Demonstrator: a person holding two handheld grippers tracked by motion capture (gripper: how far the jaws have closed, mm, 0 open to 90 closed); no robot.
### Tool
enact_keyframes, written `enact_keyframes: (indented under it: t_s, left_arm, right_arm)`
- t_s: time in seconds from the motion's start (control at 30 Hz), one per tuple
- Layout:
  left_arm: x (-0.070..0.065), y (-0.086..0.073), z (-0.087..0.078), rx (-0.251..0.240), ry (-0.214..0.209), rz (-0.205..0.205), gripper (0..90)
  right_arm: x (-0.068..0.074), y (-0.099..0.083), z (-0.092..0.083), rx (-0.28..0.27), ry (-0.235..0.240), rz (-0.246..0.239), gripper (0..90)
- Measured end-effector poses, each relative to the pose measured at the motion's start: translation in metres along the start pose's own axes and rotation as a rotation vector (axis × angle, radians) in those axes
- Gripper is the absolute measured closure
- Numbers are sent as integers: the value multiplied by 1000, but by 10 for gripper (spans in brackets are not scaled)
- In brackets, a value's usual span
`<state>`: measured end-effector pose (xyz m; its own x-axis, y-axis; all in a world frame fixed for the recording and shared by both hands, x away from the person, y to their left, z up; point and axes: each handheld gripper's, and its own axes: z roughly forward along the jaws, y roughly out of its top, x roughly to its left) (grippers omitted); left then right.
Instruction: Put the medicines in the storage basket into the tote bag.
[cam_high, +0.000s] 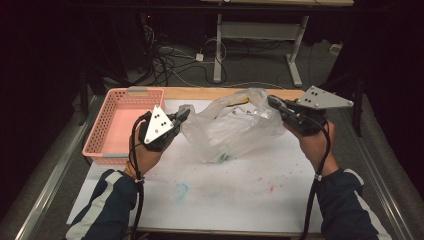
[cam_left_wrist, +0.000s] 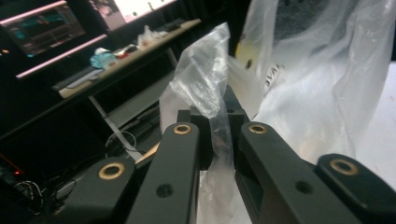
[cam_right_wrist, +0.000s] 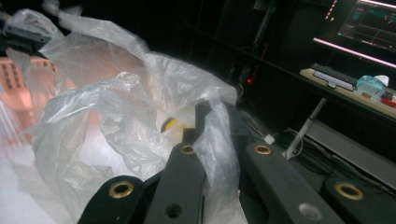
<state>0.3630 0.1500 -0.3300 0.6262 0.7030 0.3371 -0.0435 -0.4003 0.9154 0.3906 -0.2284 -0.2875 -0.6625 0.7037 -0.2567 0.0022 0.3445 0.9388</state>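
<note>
left gripper (cam_high: 184, 114): jaws closed tight on a twisted edge of the crumpled clear plastic bag (cam_high: 235, 127); film pinched between the pads (cam_left_wrist: 219, 135), left rim of bag.
right gripper (cam_high: 274, 103): also clamped on bag film, right rim; strip of plastic caught between its jaws (cam_right_wrist: 212, 140).
bag position: strung between both grippers, mouth up, belly sagging onto the white stained table mat (cam_high: 250, 200); just right of the pink perforated plastic basket (cam_high: 120, 125), not touching it as far as I can tell.
bag contents: something yellow-and-black inside near top (cam_right_wrist: 169, 124); teal-green bit at bottom (cam_high: 223, 158); can't identify either.
hands: left hand (cam_high: 145, 152) and right hand (cam_high: 312, 142) raised off mat, dark sleeves with white stripe.
step in hand: judging, bag is being held open / spread by two edges, lifted partly off mat.
next move: likely needs pulling rims apart evenly or tipping bag toward basket; keep both pinches firm, thin film could slip or tear.
writing: dark print on bag wall (cam_left_wrist: 275, 74), reads maybe "VA…", too blurred to confirm; no brand legible.
background: desk with monitors, cables on floor behind mat.
</note>
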Motion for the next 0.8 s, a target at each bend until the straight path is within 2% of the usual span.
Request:
enact_keyframes:
  t_s: [0.23, 0.4, 0.63, 0.8]
  left_arm:
    - [12, 16, 2, -16, 8, -16, 860]
    - [21, 26, 7, -17, 11, -43, 860]
    - [23, 42, -2, -50, 22, -41, 860]
    - [28, 61, -8, -70, 34, -40, 861]
  right_arm:
    - [-14, 13, -7, -23, -24, 19, 900]
    - [-19, 25, -5, -33, -15, 42, 900]
    - [-17, 33, -8, -48, -5, 60, 900]
    - [-26, 35, -12, -54, -35, 85, 900]
